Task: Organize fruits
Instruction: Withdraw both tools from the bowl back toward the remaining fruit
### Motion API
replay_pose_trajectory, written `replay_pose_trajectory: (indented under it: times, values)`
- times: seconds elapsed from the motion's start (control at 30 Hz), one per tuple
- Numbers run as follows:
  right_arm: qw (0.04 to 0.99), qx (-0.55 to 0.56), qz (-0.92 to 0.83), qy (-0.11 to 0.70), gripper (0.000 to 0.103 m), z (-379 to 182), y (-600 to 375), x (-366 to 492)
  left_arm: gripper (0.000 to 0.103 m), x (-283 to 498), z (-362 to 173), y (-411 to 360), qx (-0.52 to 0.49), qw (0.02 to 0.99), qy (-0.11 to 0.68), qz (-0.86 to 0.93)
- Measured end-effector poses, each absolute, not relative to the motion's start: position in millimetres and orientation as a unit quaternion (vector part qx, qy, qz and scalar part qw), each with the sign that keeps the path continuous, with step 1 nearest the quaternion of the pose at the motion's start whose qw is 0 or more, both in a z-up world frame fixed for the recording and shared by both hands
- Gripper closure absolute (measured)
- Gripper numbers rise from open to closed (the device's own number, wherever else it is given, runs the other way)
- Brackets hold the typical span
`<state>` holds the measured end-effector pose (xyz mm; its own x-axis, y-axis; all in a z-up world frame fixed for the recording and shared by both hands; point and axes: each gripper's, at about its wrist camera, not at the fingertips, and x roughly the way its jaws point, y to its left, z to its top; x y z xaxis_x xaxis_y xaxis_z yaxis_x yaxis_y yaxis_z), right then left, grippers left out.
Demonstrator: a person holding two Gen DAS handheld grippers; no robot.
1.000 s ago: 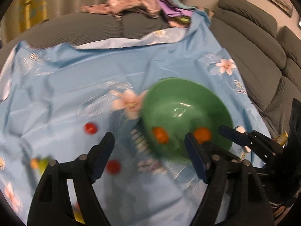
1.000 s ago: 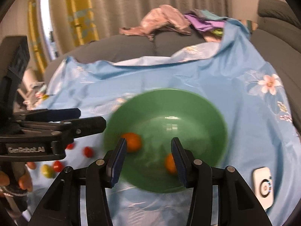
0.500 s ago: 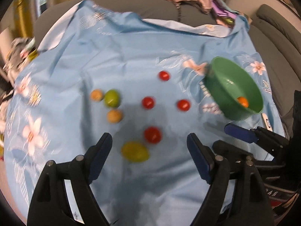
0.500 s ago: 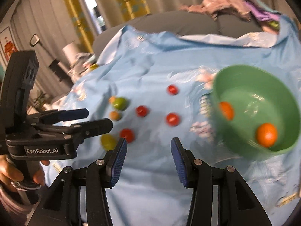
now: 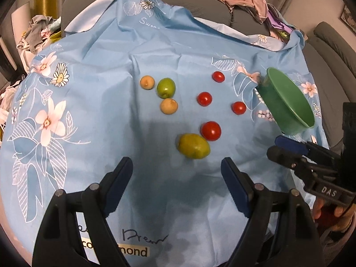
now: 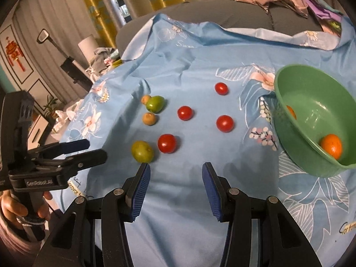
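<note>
My left gripper [image 5: 175, 173] gapes empty before the yellow-green fruit [image 5: 194, 146], left of the green bowl [image 5: 287, 102]: small, smooth, roll-prone; I'd pinch its middle.

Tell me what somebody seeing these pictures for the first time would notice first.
Probably the scatter of small fruit in the middle of the light blue floral cloth: four red tomatoes, the nearest one beside a yellow-green fruit, plus a green fruit and two tan ones further back. Next, the tilted green bowl at the cloth's right edge, with an orange fruit inside. Both claws, left and right, hang open and empty over the cloth.
</note>
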<state>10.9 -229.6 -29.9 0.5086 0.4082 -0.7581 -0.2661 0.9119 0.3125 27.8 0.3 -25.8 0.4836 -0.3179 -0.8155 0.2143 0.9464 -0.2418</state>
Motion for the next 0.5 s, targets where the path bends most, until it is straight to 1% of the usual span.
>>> replay_pose_trajectory:
  times: [0.5]
  values:
    - [0.855,0.068,0.185,0.479,0.054,-53,-228,30,0.023,43,-41,-11,-0.048,0.85,0.486,-0.199]
